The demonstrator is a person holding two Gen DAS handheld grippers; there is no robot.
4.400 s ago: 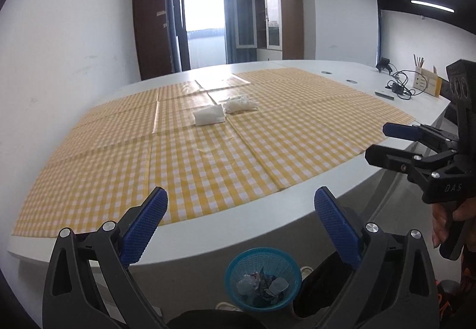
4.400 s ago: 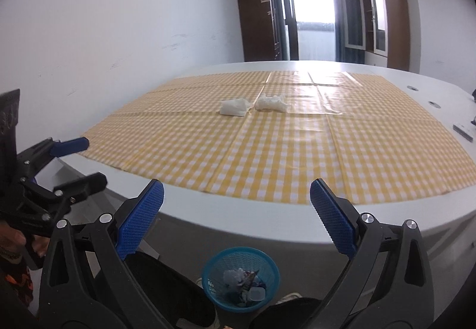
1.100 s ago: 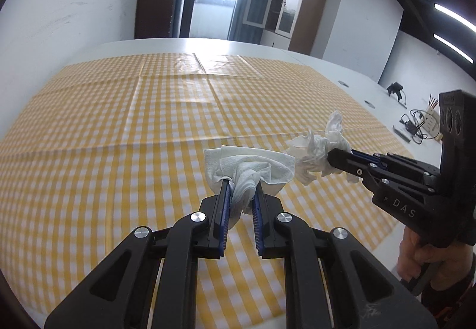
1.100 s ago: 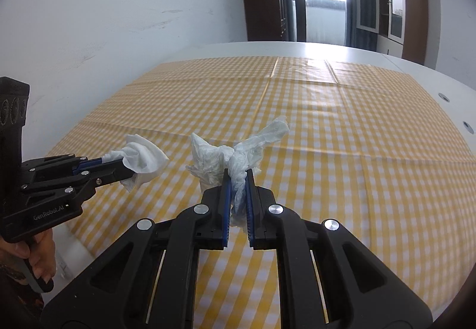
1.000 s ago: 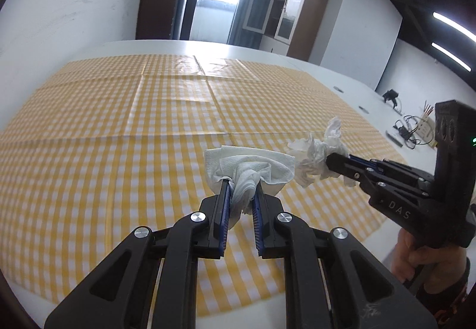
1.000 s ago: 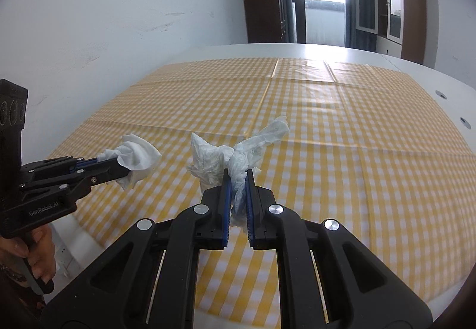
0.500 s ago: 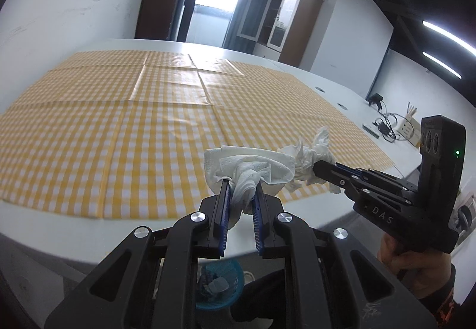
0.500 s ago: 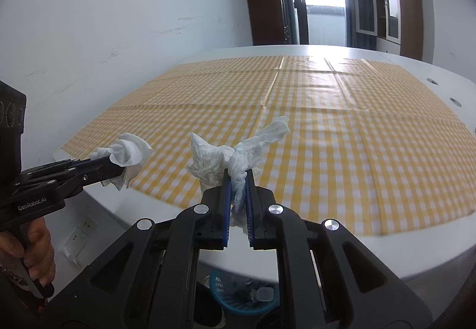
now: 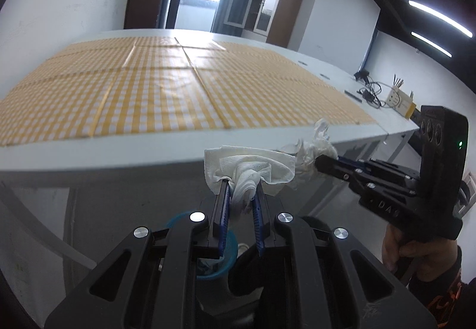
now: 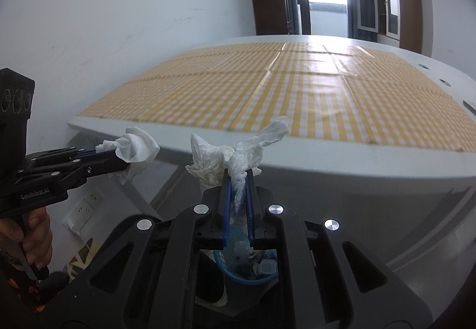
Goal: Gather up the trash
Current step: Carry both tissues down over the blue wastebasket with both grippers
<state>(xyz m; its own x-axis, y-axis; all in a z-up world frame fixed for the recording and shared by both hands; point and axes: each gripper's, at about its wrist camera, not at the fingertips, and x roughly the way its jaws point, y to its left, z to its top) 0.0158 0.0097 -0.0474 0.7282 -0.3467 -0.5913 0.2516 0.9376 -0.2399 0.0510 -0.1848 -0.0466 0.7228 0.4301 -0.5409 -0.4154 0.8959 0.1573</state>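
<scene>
My left gripper (image 9: 240, 189) is shut on a white paper towel (image 9: 248, 169); it also shows in the right wrist view (image 10: 102, 154) with the towel (image 10: 135, 147). My right gripper (image 10: 237, 177) is shut on a crumpled white tissue (image 10: 235, 151); it shows in the left wrist view (image 9: 322, 160) with the tissue (image 9: 315, 143). Both are held off the table's near edge, above a blue basket (image 10: 247, 266) on the floor, partly hidden behind the fingers (image 9: 229, 251).
The white table (image 9: 119, 153) carries a yellow checked cloth (image 9: 178, 90). Cables and a small box (image 9: 398, 98) lie at its far right. A wall socket (image 10: 84, 208) is low on the left wall.
Both grippers, still holding their paper, have drawn back from over the cloth, past the table edge and lower. The basket on the floor has come into view beneath them.
</scene>
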